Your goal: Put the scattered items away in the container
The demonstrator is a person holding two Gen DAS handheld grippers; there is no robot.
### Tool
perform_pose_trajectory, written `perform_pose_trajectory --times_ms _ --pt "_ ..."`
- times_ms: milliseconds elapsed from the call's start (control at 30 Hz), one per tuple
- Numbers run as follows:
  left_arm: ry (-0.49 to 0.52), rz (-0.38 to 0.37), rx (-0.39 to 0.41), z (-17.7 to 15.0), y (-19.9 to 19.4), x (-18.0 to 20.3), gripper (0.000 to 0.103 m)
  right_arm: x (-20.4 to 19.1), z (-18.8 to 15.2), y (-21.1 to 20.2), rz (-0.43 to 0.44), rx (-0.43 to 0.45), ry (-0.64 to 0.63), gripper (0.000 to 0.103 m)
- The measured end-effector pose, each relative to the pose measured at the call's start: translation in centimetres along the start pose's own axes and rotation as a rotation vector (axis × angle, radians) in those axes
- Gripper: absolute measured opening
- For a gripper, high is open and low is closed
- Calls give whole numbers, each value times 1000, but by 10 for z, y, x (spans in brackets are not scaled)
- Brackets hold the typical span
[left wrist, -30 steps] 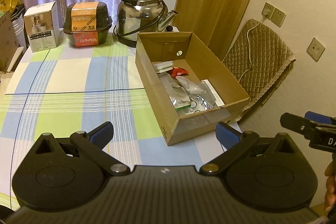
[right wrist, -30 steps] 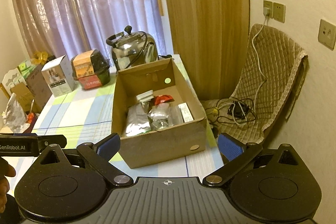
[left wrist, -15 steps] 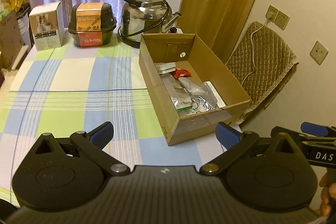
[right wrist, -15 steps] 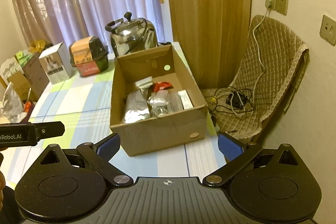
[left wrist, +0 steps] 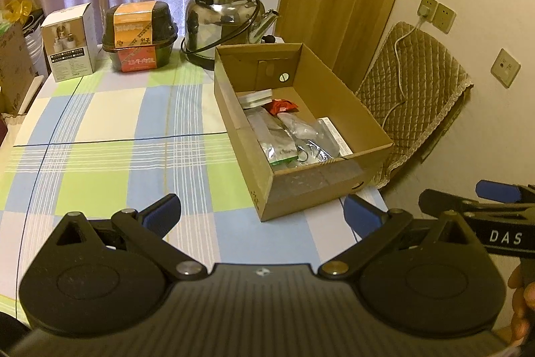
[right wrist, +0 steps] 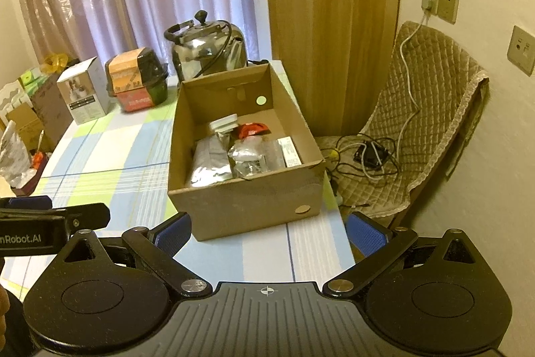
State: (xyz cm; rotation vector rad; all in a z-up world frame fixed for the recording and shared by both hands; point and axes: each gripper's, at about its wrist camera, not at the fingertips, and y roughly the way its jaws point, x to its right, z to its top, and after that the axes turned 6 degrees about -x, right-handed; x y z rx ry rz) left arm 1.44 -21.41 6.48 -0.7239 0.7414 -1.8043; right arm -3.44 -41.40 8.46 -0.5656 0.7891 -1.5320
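Sitting at the right edge of the checked tablecloth [left wrist: 110, 153], the open cardboard box [left wrist: 321, 189] holds every loose item in view: silver foil pouches [right wrist: 214, 163], a clear bag [left wrist: 311, 139], a red packet [left wrist: 282, 106], a white slab [left wrist: 257, 96] and a flat labelled box [right wrist: 290, 151]. Its long axis runs away from both cameras, toward the steel kettle [left wrist: 224, 19] at the far end of the table. The cloth around it shows nothing scattered; a white carton [left wrist: 72, 42] and a black food tub [left wrist: 140, 35] stand upright along the far edge and look like room furnishings rather than clutter. The box lies ahead and to the right of the left gripper [left wrist: 262, 218], and almost straight ahead of the right gripper [right wrist: 269, 231], which appears the nearer of the two, its near wall just beyond the blue pads. Both grippers hover side by side off the near end of the table with jaws spread wide and nothing between them. Judged from this, the tidying looks finished or nearly so; any further reach would go forward along the box's length. A quilted chair [right wrist: 424, 122] with tangled cables stands beside the table, clear of that path.
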Motion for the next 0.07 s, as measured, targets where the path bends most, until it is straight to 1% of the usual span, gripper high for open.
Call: perform_pose_trajectory --times_ms 67 --pt "1 -1 1 -1 0 0 102 1 0 0 -3 1 3 103"
